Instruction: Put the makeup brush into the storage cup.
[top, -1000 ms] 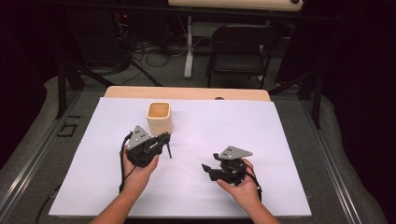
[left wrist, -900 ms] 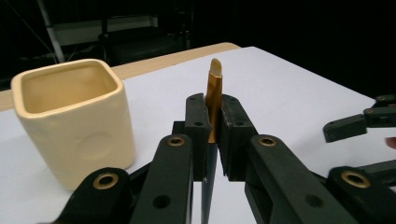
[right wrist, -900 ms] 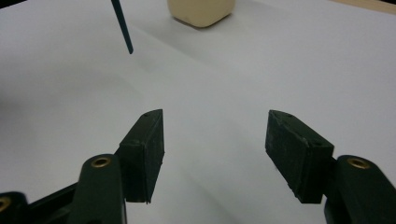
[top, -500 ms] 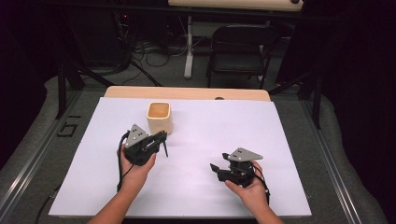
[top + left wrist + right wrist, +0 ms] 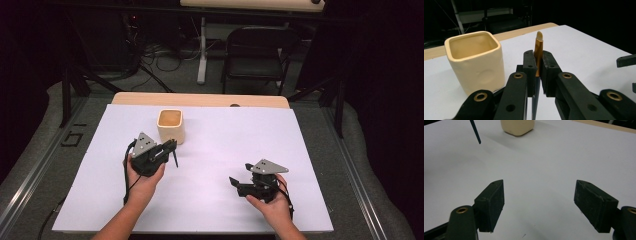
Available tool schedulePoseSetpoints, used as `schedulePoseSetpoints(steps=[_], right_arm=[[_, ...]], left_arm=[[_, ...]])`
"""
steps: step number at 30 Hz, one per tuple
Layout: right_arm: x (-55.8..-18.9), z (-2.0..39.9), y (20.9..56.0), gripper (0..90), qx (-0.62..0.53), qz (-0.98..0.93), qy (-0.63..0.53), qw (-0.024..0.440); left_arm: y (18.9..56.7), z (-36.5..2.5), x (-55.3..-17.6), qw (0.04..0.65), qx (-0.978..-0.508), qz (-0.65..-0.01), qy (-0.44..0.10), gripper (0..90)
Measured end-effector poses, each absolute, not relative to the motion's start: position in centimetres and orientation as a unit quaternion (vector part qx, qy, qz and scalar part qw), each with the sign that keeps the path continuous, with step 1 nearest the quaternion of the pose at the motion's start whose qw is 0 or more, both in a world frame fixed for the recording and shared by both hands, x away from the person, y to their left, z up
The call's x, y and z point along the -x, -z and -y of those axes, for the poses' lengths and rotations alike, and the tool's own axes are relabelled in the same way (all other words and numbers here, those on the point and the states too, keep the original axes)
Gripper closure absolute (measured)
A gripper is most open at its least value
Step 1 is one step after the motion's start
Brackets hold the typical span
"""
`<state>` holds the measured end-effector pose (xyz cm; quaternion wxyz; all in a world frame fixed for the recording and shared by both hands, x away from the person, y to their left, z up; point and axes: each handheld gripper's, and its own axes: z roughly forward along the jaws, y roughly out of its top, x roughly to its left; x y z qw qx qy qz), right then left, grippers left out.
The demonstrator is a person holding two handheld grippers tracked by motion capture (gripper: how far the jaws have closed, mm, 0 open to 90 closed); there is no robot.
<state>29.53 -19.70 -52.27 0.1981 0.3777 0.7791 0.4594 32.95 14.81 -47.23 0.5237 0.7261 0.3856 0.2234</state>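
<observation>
The left hand (image 5: 142, 180) holds the left tongs (image 5: 171, 149) raised above the white bench (image 5: 215, 150), pointing toward the cream cup (image 5: 171, 125), clamped on a slim pen (image 5: 538, 53) that stands upright between the pads, gold upper part up and dark tip down, just beside the cup. The right hand (image 5: 270, 202) holds the right tongs (image 5: 239, 186) low, aimed left. Since the earlier frame the right hand has drawn back toward the near right edge, and its jaws have just been opening; they now stand wide with nothing between them, well apart from the pen.
</observation>
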Motion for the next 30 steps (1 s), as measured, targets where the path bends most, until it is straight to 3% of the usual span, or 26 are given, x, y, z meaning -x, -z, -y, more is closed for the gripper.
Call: schedulePoseSetpoints(steps=[4,30], right_arm=[[-29.4,19.8,52.0,20.7,-0.372,-0.776,-0.469,0.199],[-29.0,22.0,52.8,19.9,-0.386,-0.766,-0.474,0.200]], left_arm=[[47.0,-14.9,-33.0,0.523,-0.727,-0.383,-0.226,83.5],[42.5,-16.5,-36.4,0.538,-0.697,-0.399,-0.256,83.5]])
